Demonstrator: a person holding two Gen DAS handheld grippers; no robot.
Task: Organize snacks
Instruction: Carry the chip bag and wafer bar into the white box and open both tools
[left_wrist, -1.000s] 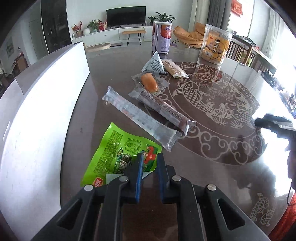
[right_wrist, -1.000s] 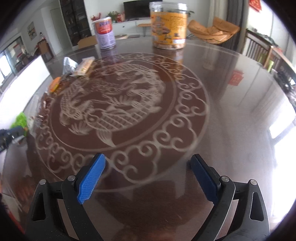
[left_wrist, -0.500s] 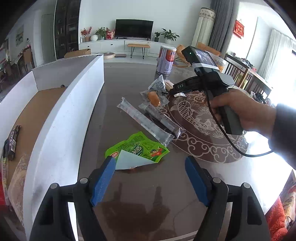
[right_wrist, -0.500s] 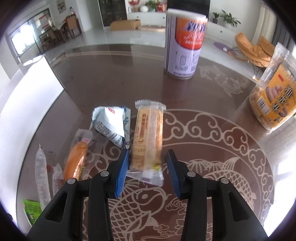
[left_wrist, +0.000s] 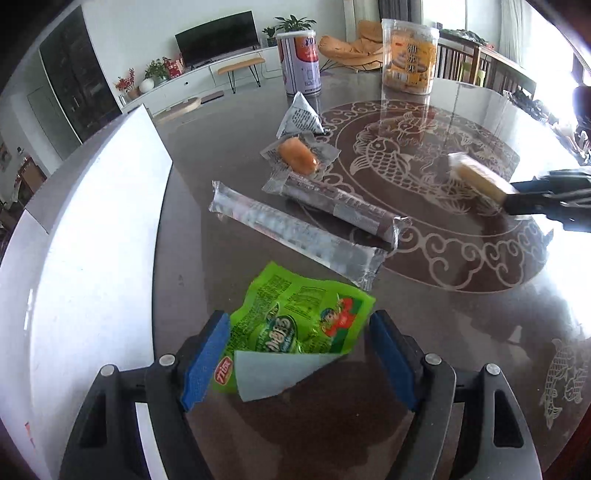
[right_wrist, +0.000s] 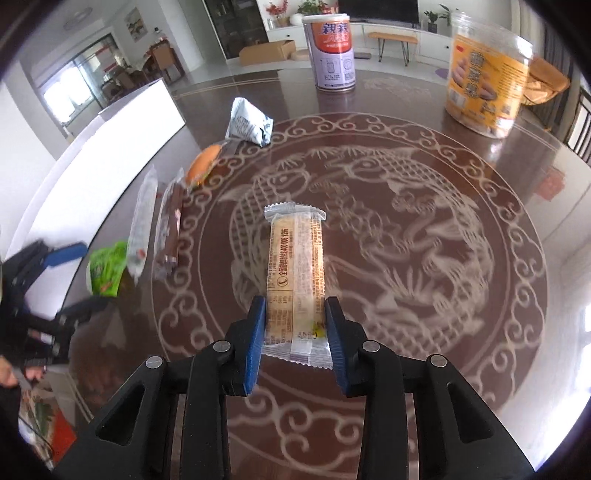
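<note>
L of the left hand-held gripper (left_wrist: 297, 363) a white box wall (left_wrist: 92, 258) stands tall and close, blocking that side; ahead of it a clear-wrapped stick (left_wrist: 295, 232), a dark bar (left_wrist: 340, 205) and an orange snack (left_wrist: 297, 157) lie flat in a row, w/ a can (left_wrist: 299, 62) beyond. Ahead and R of the right hand-held gripper (right_wrist: 295, 332) the table (right_wrist: 424, 258) is bare up to a plastic jar (right_wrist: 484, 74) at the far edge; its L is crowded by those packets.
</note>
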